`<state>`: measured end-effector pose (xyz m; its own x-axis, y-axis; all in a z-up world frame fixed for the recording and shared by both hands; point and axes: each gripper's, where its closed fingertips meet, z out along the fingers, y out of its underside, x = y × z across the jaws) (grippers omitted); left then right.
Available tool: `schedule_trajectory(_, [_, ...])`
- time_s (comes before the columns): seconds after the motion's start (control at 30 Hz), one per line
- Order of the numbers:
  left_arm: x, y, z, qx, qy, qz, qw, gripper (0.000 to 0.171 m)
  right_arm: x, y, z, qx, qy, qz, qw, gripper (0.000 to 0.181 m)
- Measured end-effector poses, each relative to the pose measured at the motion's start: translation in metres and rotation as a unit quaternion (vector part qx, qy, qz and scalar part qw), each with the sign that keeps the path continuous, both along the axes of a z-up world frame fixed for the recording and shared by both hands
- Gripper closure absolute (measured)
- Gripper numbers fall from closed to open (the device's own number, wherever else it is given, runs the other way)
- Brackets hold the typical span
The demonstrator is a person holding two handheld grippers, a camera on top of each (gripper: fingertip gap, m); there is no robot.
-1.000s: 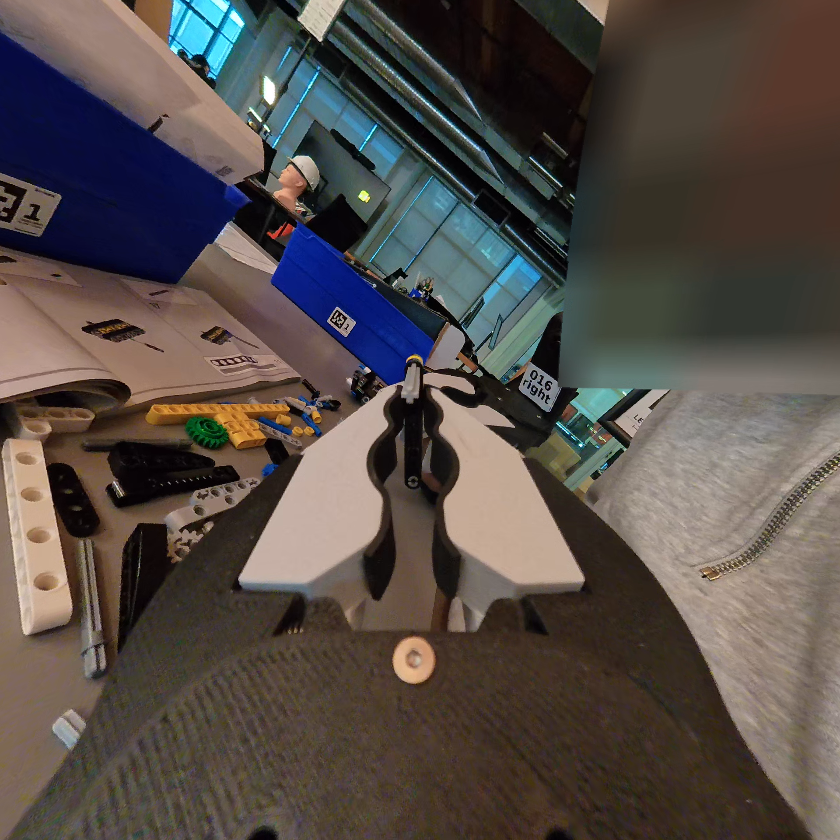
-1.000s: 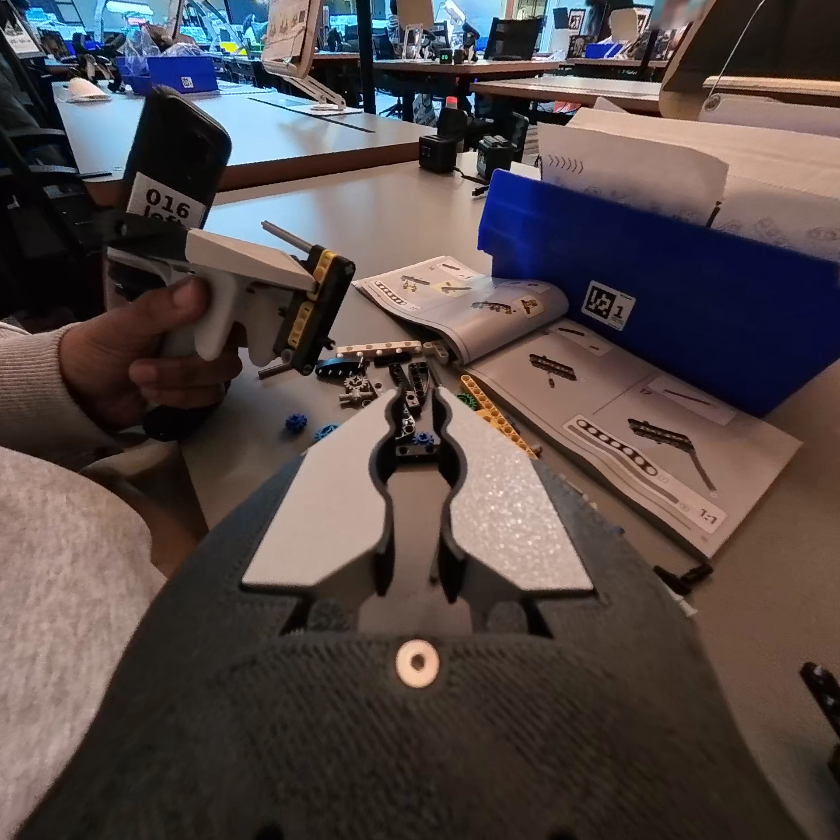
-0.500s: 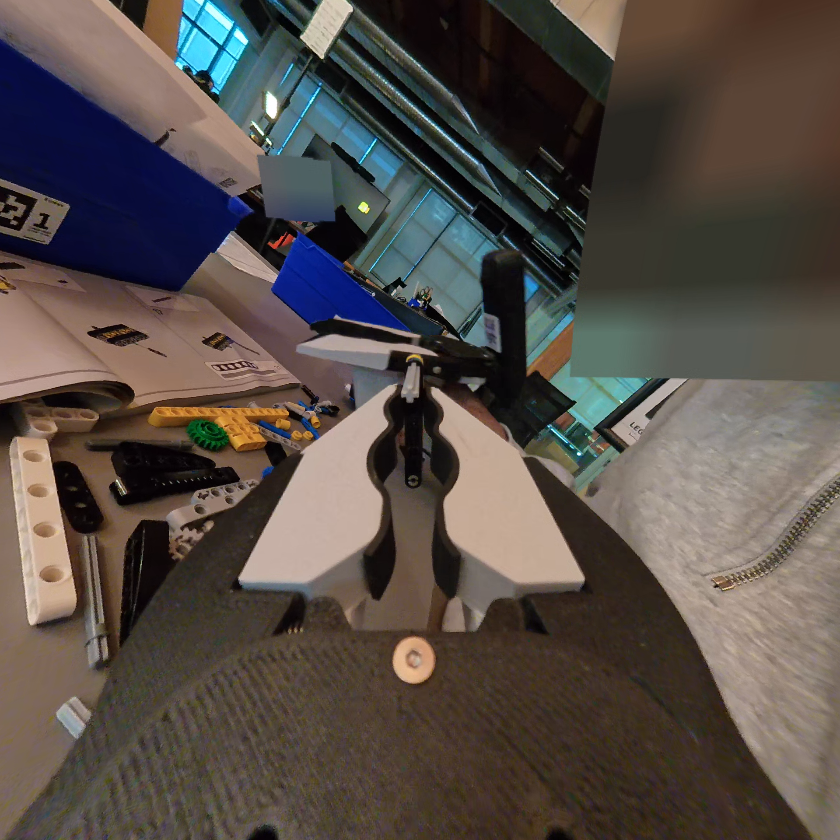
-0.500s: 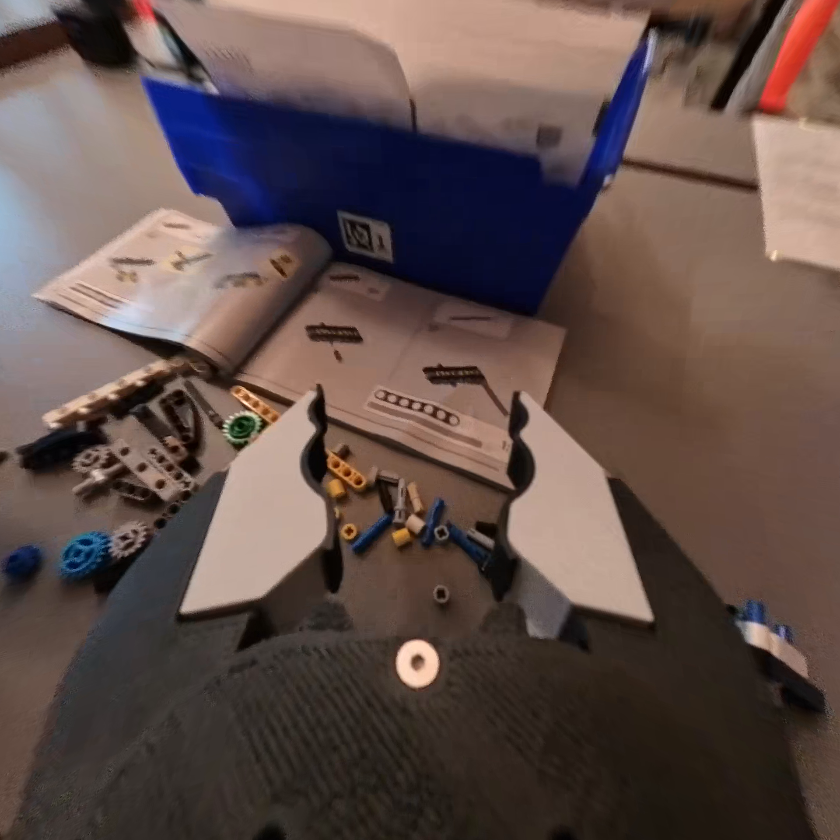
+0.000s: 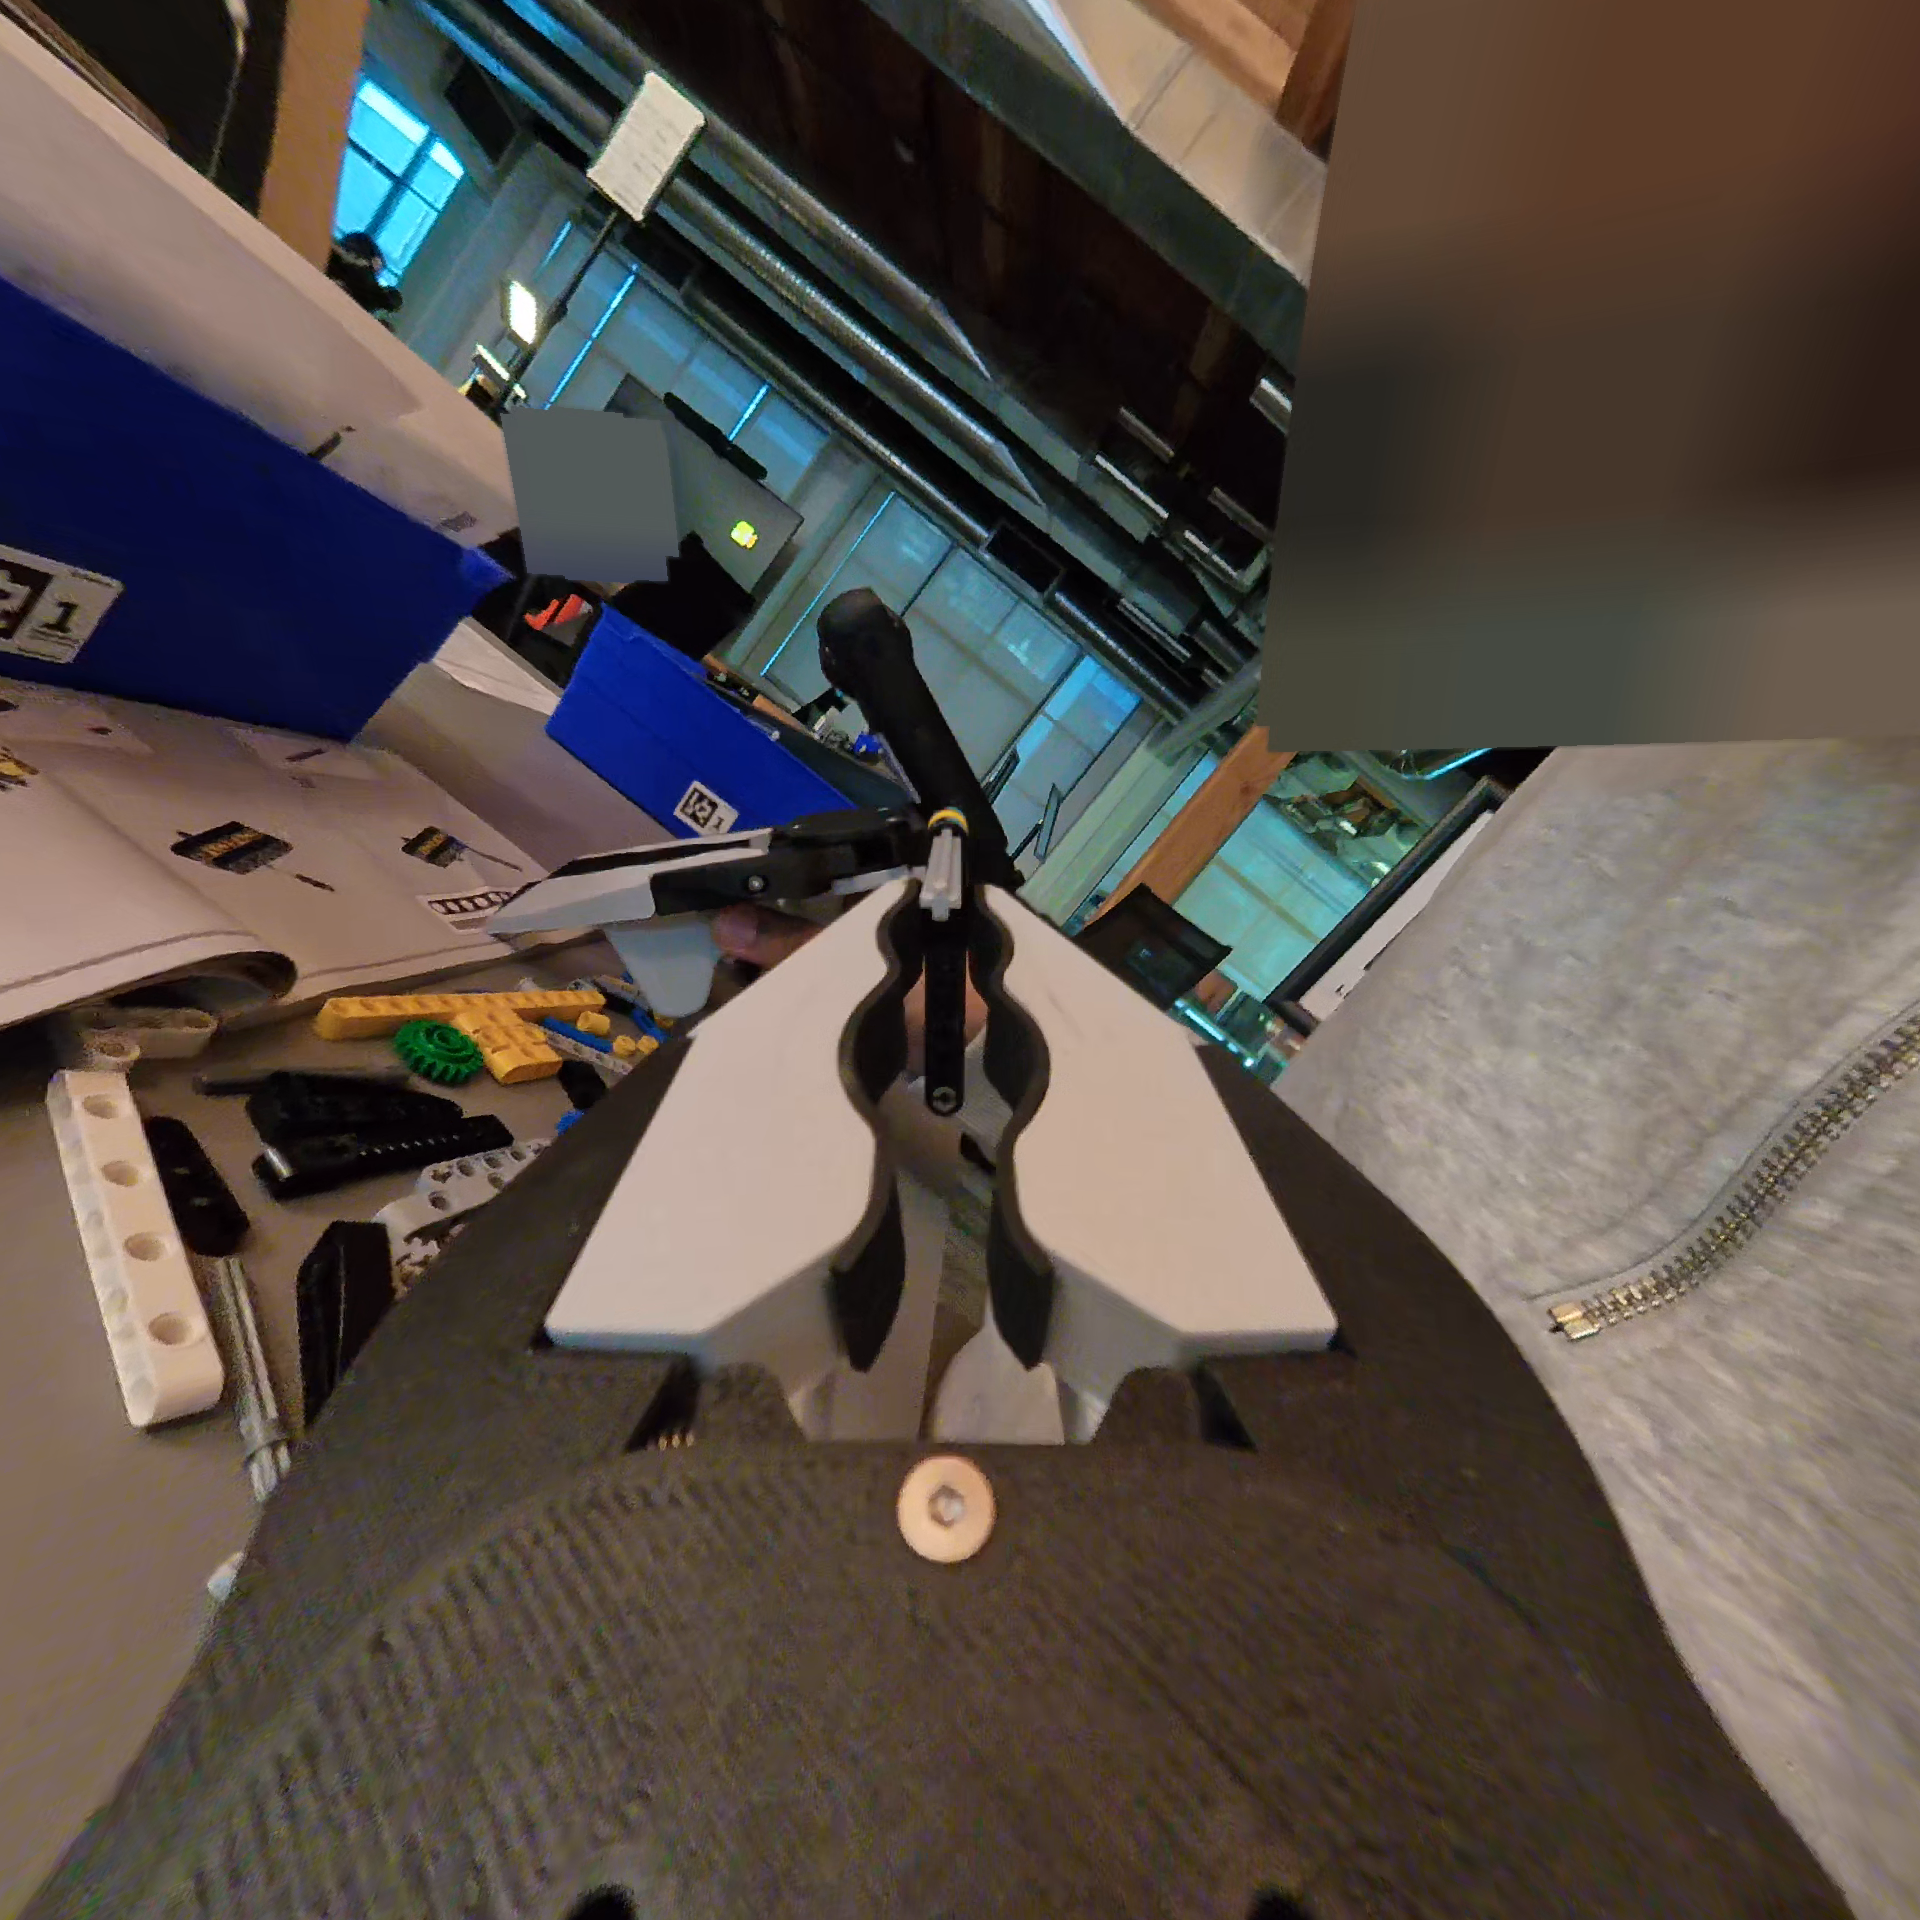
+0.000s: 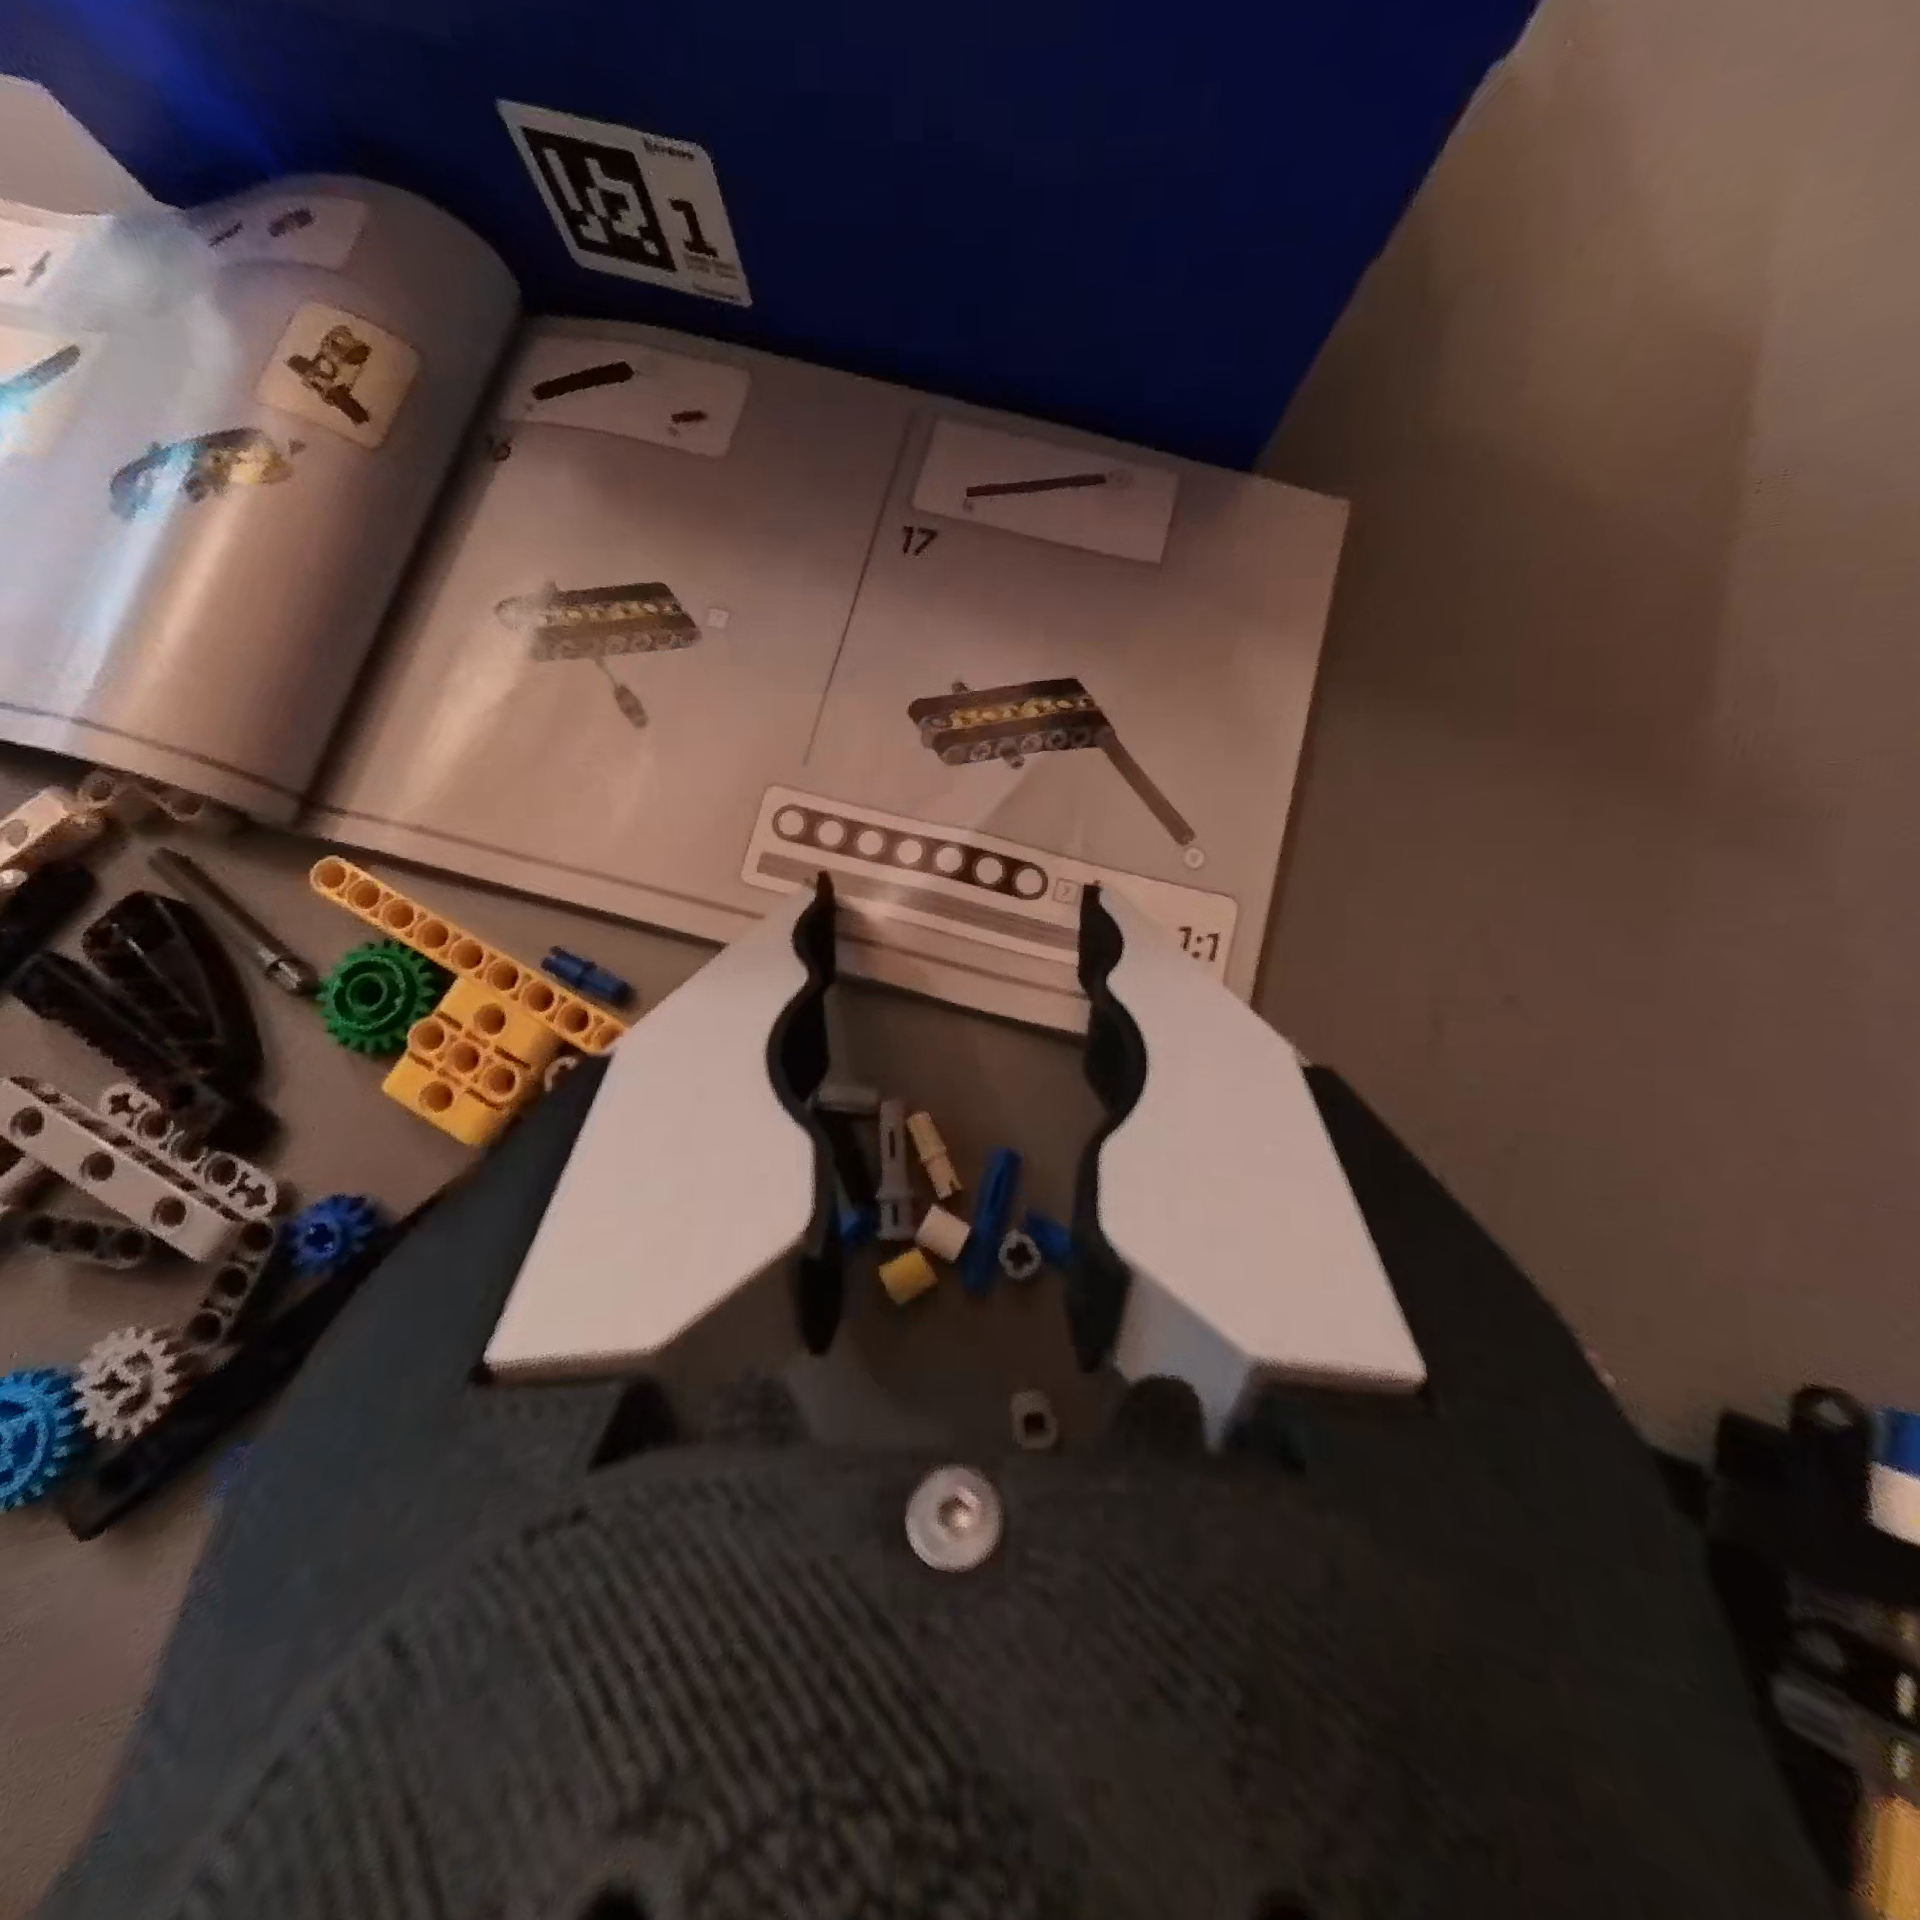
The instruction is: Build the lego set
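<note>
My left gripper is shut on a small lego assembly: a black beam seen edge-on with a grey axle and a yellow and blue tip. It is held in the air above the table. My right gripper is open and empty, pointing down at a cluster of small pins in blue, tan, grey and yellow, which lie between its fingers on the table. The right gripper also shows in the left wrist view, low over the parts. The open instruction booklet lies just beyond the pins.
A blue bin stands behind the booklet. Left of the pins lie yellow beams, a green gear, black curved panels, grey beams and blue gears. A part-built assembly sits at the right edge. A grey zipped jacket is close by. The grippers' ends are close to 25 cm from one another. The left gripper is farther from the green gear, some 15 cm, than the right, some 8 cm. The left camera catches it too, in the left wrist view.
My right gripper has opened, turned away from the left gripper and come down over the loose pins near the booklet. My left gripper still holds the assembly, nearly in place.
</note>
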<state>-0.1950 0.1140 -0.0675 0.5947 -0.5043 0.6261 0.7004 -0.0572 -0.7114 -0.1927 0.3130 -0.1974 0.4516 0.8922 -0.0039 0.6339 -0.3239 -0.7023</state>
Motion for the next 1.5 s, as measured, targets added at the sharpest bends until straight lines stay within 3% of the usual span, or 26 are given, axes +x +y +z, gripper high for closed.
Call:
schedule_trajectory(0.17, [-0.006,-0.006,0.005,0.012,-0.027,-0.002,1.0,0.166,-0.001,0.001,0.0,-0.004,-0.016,-0.007,1.0,0.144])
schedule_trajectory(0.37, [-0.01,-0.01,0.007,0.018,-0.039,-0.002,0.999,0.166,-0.011,-0.011,-0.001,0.01,-0.033,0.022,0.999,0.181])
schedule_trajectory(0.57, [-0.01,-0.01,0.008,0.02,-0.036,0.0,0.999,0.166,-0.02,-0.017,0.011,0.037,-0.032,0.041,0.998,0.181])
schedule_trajectory(0.87, [-0.004,-0.019,0.024,0.067,-0.016,0.003,0.998,0.167,-0.078,-0.082,0.079,0.127,0.073,0.16,0.976,0.181])
schedule_trajectory(1.0, [-0.004,-0.025,0.031,0.087,-0.005,0.015,0.996,0.167,-0.116,-0.146,0.102,0.037,0.196,0.258,0.945,0.181])
schedule_trajectory(1.1, [-0.007,-0.032,0.039,0.111,0.007,0.033,0.993,0.167,-0.133,-0.177,0.094,-0.025,0.211,0.31,0.927,0.181])
schedule_trajectory(1.2, [-0.008,-0.033,0.039,0.111,0.009,0.034,0.993,0.167,-0.125,-0.19,0.091,-0.056,0.201,0.33,0.921,0.173])
schedule_trajectory(1.3, [-0.008,-0.033,0.039,0.11,-0.002,0.028,0.994,0.167,-0.105,-0.167,0.125,-0.008,0.27,0.296,0.916,0.181])
schedule_trajectory(1.37, [-0.008,-0.032,0.038,0.109,-0.007,0.025,0.994,0.167,-0.091,-0.128,0.142,0.032,0.308,0.218,0.925,0.181])
schedule_trajectory(1.43, [-0.008,-0.031,0.038,0.107,-0.012,0.023,0.994,0.167,-0.088,-0.093,0.122,0.027,0.26,0.163,0.952,0.181])
schedule_trajectory(1.5, [-0.008,-0.03,0.037,0.104,-0.015,0.02,0.994,0.167,-0.088,-0.079,0.073,-0.015,0.14,0.151,0.979,0.181])
